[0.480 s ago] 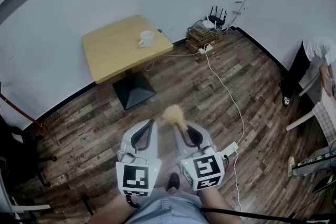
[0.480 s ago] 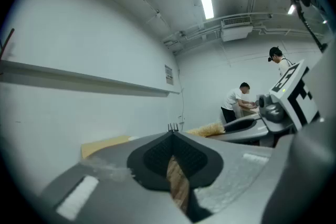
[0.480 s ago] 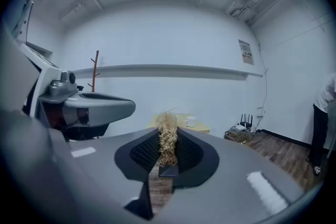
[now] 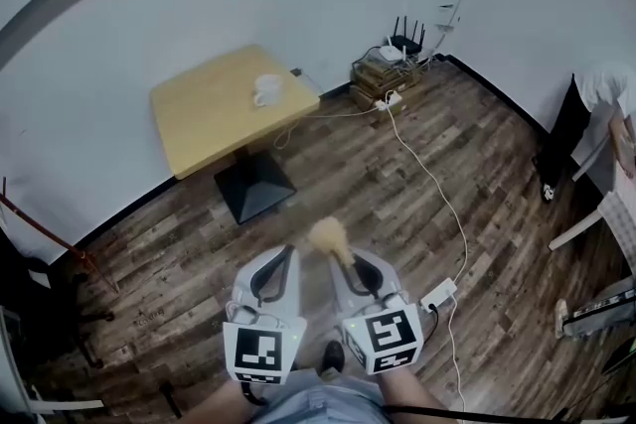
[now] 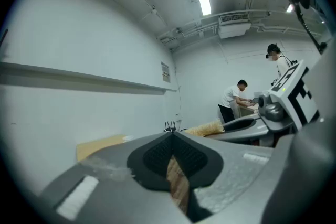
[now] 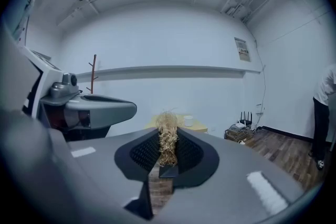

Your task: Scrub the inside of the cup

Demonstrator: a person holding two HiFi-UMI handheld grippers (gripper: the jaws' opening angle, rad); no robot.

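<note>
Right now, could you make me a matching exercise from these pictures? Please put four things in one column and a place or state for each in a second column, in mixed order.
Things:
1. cup
2. brush
3. left gripper
4. router

Places or states:
A. shut, nothing between its jaws
B. on the yellow table
C. in the far corner of the room
D. clamped in the right gripper

Pairs: 1-B, 2-D, 3-A, 4-C.

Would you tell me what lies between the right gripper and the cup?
Head view: bare wooden floor, a thin white cable by the table's edge, then yellow tabletop up to the cup.
</note>
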